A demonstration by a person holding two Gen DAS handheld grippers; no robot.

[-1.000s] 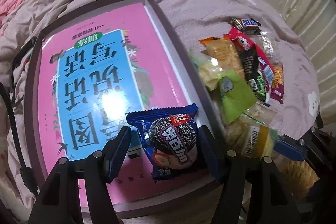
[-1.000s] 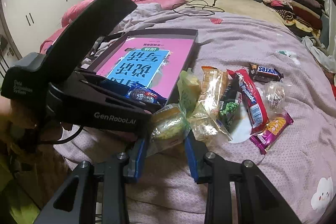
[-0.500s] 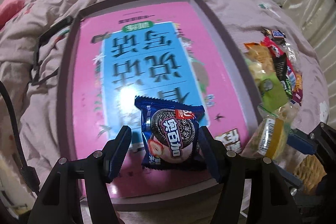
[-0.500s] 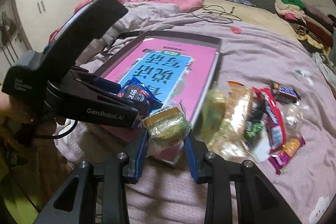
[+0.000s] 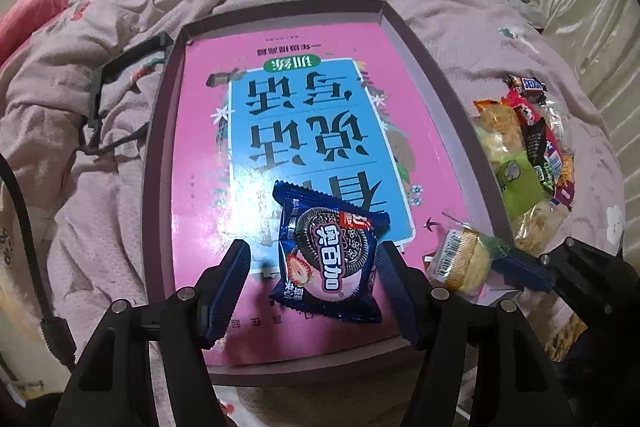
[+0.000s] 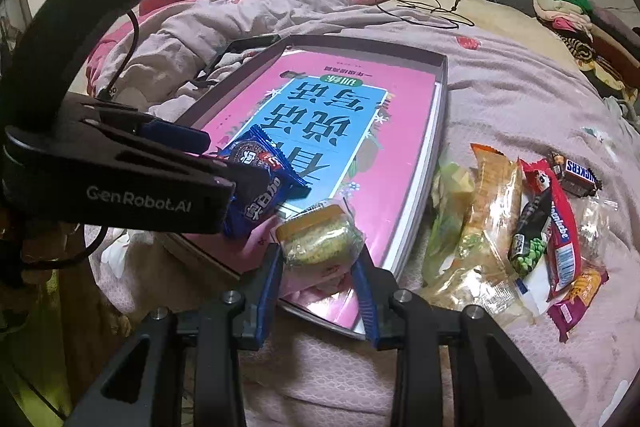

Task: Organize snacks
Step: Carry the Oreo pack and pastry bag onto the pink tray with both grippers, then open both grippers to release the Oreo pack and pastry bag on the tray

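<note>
Lying on the pink book (image 5: 304, 115) inside the shallow purple tray (image 5: 158, 163), a blue Oreo packet (image 5: 330, 259) is sitting between the fingers of the left tool (image 5: 314, 279), which are standing apart; only the right finger is touching the wrapper. Just beside it, over the tray's near right corner, the right tool (image 6: 318, 267) is clamping a clear-wrapped green pastry (image 6: 318, 239) between its blue pads. Beyond the tray's right wall, a pile of snacks (image 6: 520, 227) with a Snickers bar (image 6: 578, 173) is resting on the lilac bedspread (image 6: 500, 75).
</note>
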